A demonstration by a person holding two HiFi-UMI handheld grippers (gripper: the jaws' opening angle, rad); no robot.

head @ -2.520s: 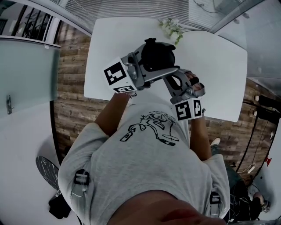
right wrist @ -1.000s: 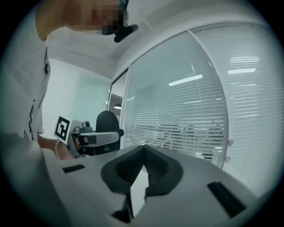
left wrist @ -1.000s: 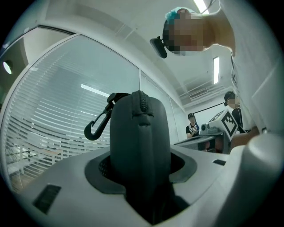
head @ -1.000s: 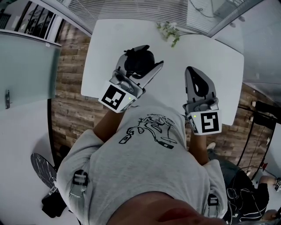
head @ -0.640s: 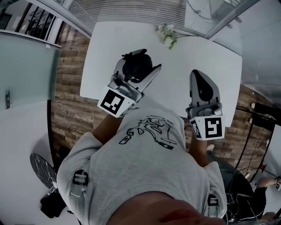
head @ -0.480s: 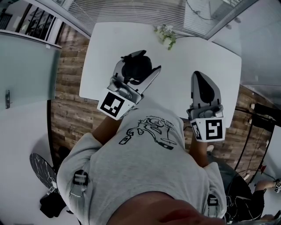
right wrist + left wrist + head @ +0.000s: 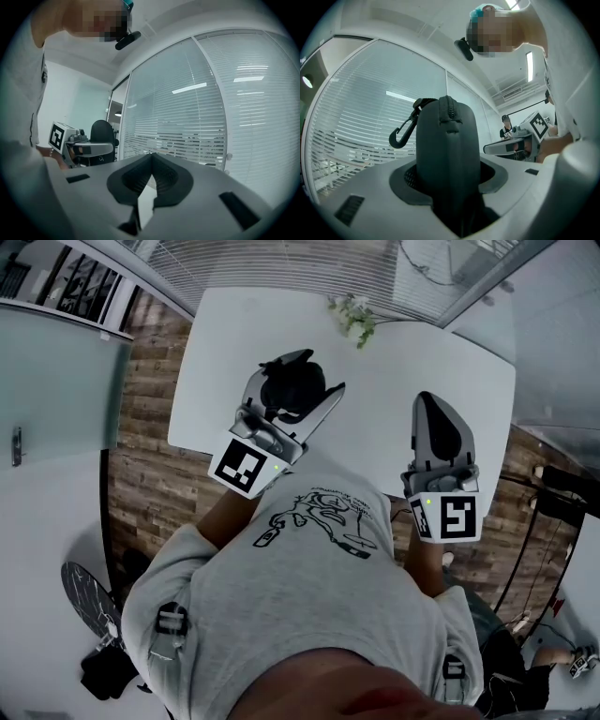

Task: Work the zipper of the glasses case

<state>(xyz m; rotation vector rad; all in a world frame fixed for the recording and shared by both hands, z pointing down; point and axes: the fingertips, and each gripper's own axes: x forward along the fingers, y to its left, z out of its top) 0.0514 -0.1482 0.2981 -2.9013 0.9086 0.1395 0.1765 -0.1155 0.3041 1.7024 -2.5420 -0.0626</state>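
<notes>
The head view alone shows the white table [image 7: 225, 334] below, with the grey-shirted person [image 7: 309, 606] holding both tools above its near edge, well apart from each other. The gripper views show window blinds [image 7: 234, 117] that the head view catches only at its top edge.

The left gripper [image 7: 298, 382] clamps the glasses case [image 7: 447, 140], its jaws pressed on the case's two sides. The right gripper [image 7: 427, 399] has its jaws closed together with nothing between them, which its own view shows plainly.

From the head the case is only a dark rounded lump. The left gripper view shows it as a black, smooth-skinned pouch standing upright out of the jaws, its lower end sunk between them and its rounded top clear above. A black hook clip [image 7: 401, 133] hangs off its upper left side, and the zipper [image 7: 449, 107] runs over the crown. The case is up in the air, not touching the table.
</notes>
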